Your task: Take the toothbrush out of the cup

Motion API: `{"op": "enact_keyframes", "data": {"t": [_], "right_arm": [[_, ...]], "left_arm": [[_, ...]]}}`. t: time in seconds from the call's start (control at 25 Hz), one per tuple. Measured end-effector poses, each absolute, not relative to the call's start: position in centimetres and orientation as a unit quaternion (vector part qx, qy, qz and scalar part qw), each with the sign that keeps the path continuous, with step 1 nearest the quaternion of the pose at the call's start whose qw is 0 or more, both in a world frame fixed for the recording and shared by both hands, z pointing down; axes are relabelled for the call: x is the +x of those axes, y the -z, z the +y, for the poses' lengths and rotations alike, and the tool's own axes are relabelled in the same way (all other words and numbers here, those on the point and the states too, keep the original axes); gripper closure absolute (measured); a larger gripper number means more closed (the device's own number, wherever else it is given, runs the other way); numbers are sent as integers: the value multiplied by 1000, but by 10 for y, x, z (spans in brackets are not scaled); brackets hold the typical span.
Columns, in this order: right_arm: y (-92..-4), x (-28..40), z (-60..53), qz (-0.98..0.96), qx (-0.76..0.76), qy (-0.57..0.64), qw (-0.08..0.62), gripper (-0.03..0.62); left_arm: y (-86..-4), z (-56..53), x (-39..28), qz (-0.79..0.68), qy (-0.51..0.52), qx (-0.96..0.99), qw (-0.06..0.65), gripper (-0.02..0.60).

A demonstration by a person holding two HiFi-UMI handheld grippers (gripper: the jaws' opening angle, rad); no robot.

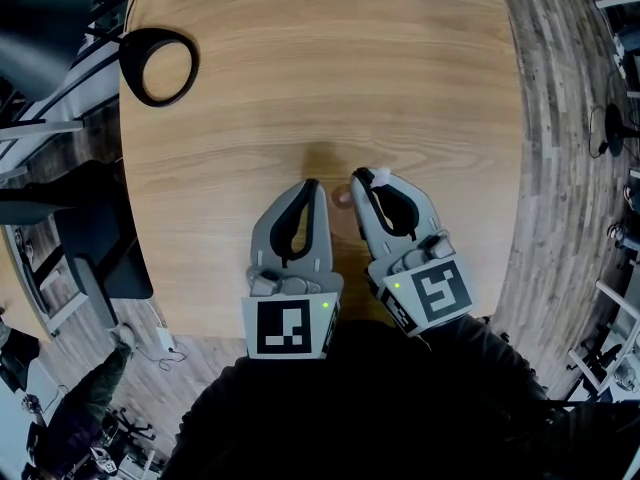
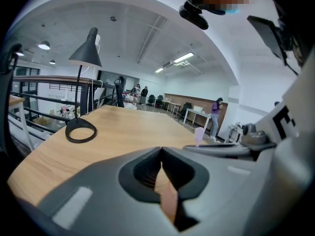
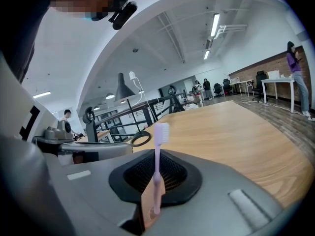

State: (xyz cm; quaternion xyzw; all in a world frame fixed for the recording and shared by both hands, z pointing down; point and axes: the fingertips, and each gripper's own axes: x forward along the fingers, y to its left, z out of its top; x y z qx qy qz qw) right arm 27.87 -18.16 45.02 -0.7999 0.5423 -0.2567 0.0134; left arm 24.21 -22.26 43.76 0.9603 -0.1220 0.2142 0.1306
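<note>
A pink toothbrush (image 3: pixel 157 168) with a white-bristled head stands upright between the fingers of my right gripper (image 3: pixel 156 181), which is shut on its handle. From above, the brush head (image 1: pixel 380 175) shows at that gripper's tips (image 1: pixel 358 180). A small pinkish-brown round thing (image 1: pixel 343 197), seemingly the cup, lies on the table between the two grippers, mostly hidden. My left gripper (image 1: pixel 311 184) rests just left of it, its fingertips meeting, with nothing seen between them. In the left gripper view the brush head (image 2: pixel 199 135) rises above the right gripper's body (image 2: pixel 231 149).
The wooden table (image 1: pixel 330 78) stretches ahead. A black lamp with a ring base (image 1: pixel 160 65) stands at its far left corner (image 2: pixel 81 130). The near table edge runs under both grippers. Desks and people stand far off in the room.
</note>
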Motion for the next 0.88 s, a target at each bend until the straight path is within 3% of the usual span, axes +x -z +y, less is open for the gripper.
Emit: {"op": "enact_keyframes", "data": {"t": [0.88], "right_arm": [[-444, 275, -184, 551, -795, 255, 15, 580]], "left_arm": [[-428, -221, 240, -123, -207, 962, 130, 574]]}}
